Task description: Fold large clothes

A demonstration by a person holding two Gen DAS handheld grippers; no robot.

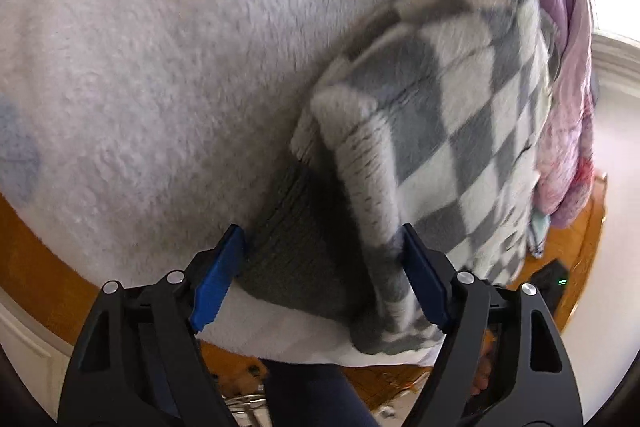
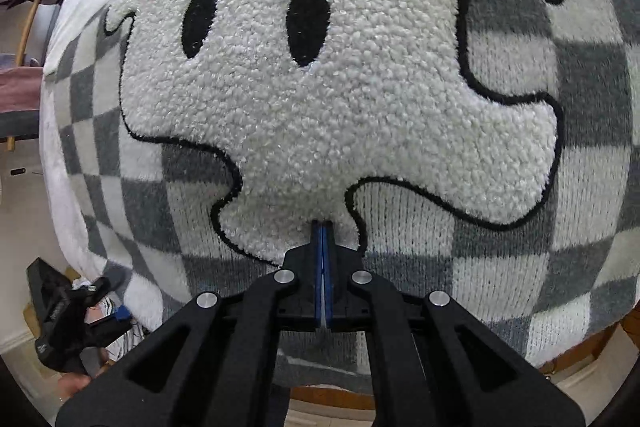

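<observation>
A grey-and-white checkered knit sweater (image 1: 460, 131) lies folded on a white fleece cover (image 1: 160, 67). Its dark grey ribbed hem (image 1: 296, 247) sits between the blue pads of my left gripper (image 1: 320, 239), which is open around the hem edge. In the right wrist view the sweater's front (image 2: 580, 107) fills the frame, with a white fluffy ghost-like patch (image 2: 340, 107) with two black eyes. My right gripper (image 2: 322, 227) is shut, its tips resting against the patch's lower edge; no cloth shows between the pads.
A pink and purple quilt (image 1: 568, 115) lies beyond the sweater at the right. A wooden rim (image 1: 40, 267) borders the white cover. The left gripper (image 2: 72, 315) shows at the lower left of the right wrist view.
</observation>
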